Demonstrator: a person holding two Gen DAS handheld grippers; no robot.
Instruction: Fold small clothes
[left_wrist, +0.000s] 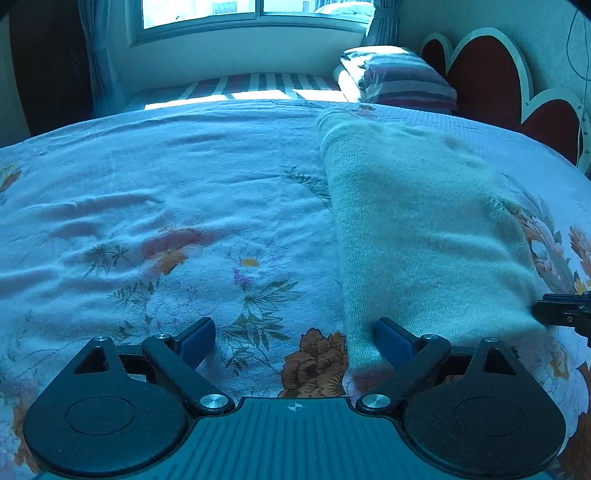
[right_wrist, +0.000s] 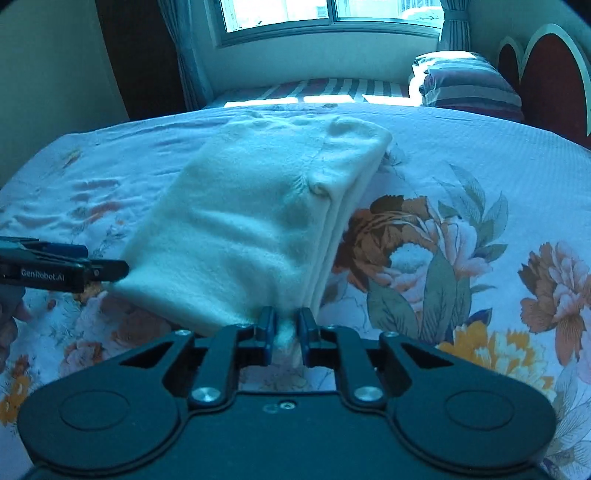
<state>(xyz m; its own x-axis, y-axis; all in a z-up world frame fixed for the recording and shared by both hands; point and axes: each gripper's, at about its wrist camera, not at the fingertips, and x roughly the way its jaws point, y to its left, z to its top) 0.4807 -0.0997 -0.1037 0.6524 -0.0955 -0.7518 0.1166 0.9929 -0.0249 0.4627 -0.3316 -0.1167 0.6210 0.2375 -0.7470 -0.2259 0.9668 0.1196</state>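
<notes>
Left wrist view: left gripper (left_wrist: 294, 341) spread wide, nothing between its pads, right pad (left_wrist: 393, 341) touching the near left edge of the folded white sweater (left_wrist: 424, 236) lying on the floral bedsheet (left_wrist: 147, 221). Right gripper (left_wrist: 565, 314) poked in at the sweater's near right corner.

Right wrist view: right gripper (right_wrist: 287, 328) pinched the sweater's (right_wrist: 258, 229) near edge. Left gripper (right_wrist: 110, 267) sat at its left corner. Striped pillow (right_wrist: 469, 83) lay near the window.

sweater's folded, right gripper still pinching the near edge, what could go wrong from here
1. The right gripper is shut on the sweater's near edge; pulling away without opening could drag the stacked layers apart.
2. The left gripper is open with one finger against the near-left corner; closing or sliding it may skew the fold.
3. The soft, wrinkled bedspread may let the stack slump.
</notes>
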